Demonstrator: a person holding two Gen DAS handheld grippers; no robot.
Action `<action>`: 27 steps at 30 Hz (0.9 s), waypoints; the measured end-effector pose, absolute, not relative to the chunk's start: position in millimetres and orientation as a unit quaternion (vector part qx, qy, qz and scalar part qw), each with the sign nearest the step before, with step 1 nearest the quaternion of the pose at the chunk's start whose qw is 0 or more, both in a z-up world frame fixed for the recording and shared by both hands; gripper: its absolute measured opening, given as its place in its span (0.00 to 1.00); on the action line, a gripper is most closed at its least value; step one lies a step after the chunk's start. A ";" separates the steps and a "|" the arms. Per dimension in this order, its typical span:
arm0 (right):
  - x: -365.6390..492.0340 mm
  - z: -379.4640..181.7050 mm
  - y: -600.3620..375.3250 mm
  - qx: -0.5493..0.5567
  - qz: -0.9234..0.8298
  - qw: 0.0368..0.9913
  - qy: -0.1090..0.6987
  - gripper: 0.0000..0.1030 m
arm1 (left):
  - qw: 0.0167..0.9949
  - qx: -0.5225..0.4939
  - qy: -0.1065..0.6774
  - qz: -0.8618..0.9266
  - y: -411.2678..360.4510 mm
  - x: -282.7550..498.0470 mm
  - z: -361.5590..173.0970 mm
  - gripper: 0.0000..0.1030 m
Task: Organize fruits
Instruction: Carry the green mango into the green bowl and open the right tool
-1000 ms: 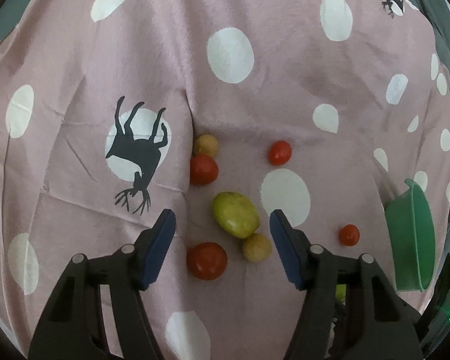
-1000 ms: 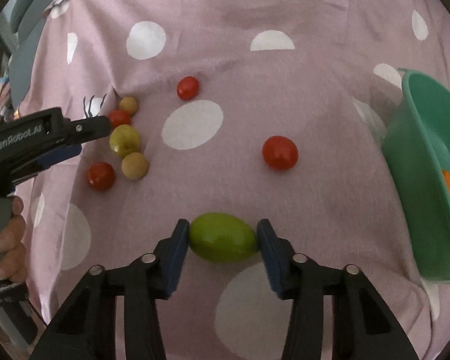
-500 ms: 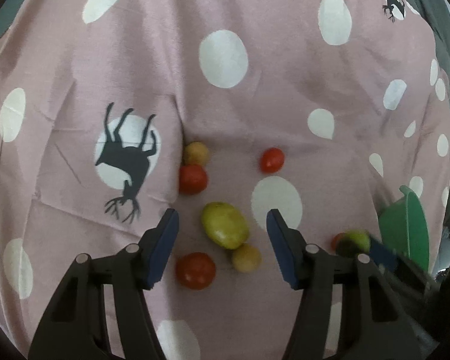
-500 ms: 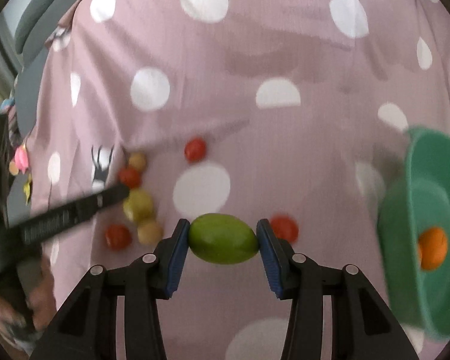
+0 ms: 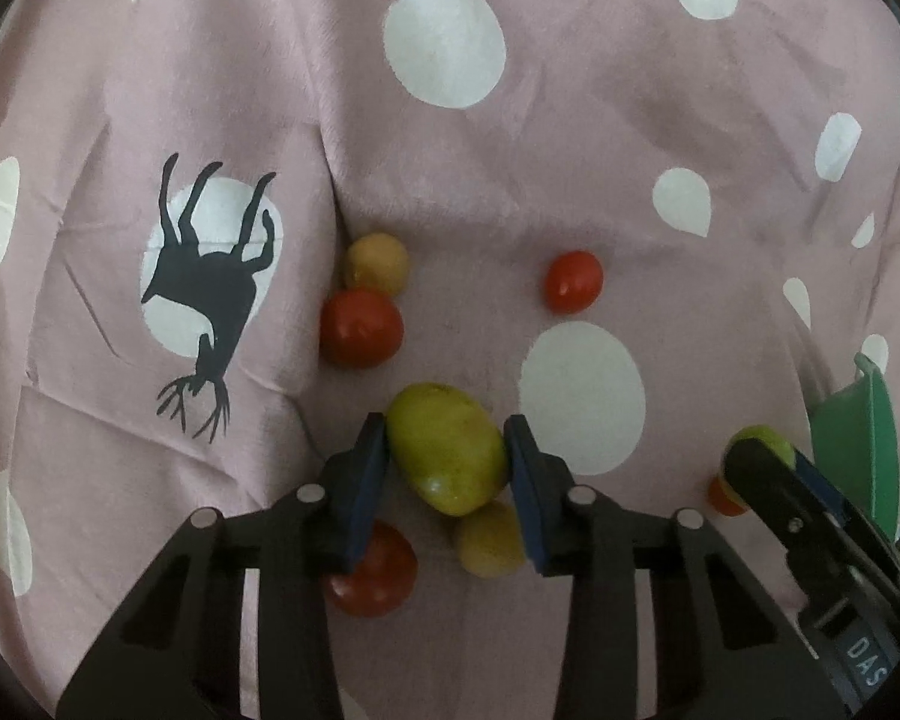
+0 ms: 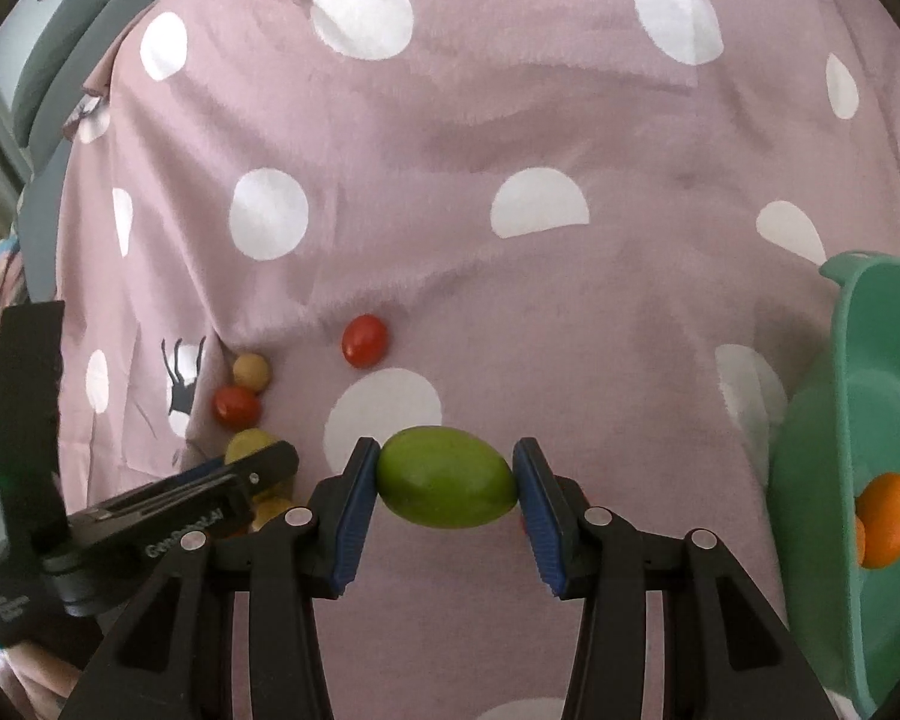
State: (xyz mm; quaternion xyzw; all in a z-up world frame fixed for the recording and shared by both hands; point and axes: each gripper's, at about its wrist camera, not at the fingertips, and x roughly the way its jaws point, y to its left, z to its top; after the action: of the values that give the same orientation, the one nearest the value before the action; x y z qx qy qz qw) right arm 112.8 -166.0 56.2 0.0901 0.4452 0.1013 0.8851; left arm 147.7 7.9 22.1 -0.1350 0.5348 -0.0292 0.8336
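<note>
Left tool (image 5: 447,450) is closing round a yellow-green fruit (image 5: 444,447) lying on the spotted cloth (image 5: 510,168), among tomatoes; right tool (image 6: 447,477) pinches a green fruit (image 6: 447,477) aloft, green bowl (image 6: 840,420) alongside.

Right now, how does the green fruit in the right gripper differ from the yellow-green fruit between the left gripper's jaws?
The green fruit is evenly green; the yellow-green fruit is yellower.
The green fruit is clamped in the right gripper above the cloth; the yellow-green fruit lies on the cloth, with the left gripper closing around it.
The green fruit lies crosswise between the jaws; the yellow-green fruit lies slanted.
Both are oval.
</note>
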 end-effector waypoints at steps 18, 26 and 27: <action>84.4 72.3 -179.8 0.109 0.092 0.899 0.415 0.46 | 0.872 -0.114 0.472 -0.053 -4.8 98.4 78.7 0.38; 73.5 86.3 -189.4 0.121 0.088 0.908 0.392 0.46 | 0.879 -0.122 0.451 -0.097 -13.7 83.0 103.0 0.37; 71.9 87.9 -190.0 0.119 0.086 0.909 0.390 0.46 | 0.880 -0.121 0.448 -0.105 -15.6 80.4 106.0 0.37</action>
State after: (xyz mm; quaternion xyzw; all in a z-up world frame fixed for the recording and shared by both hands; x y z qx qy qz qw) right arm 71.9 -190.0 87.9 0.1189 0.3900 0.0860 0.9090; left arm 80.4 -15.6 106.0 -0.1212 0.4479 -0.1047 0.8796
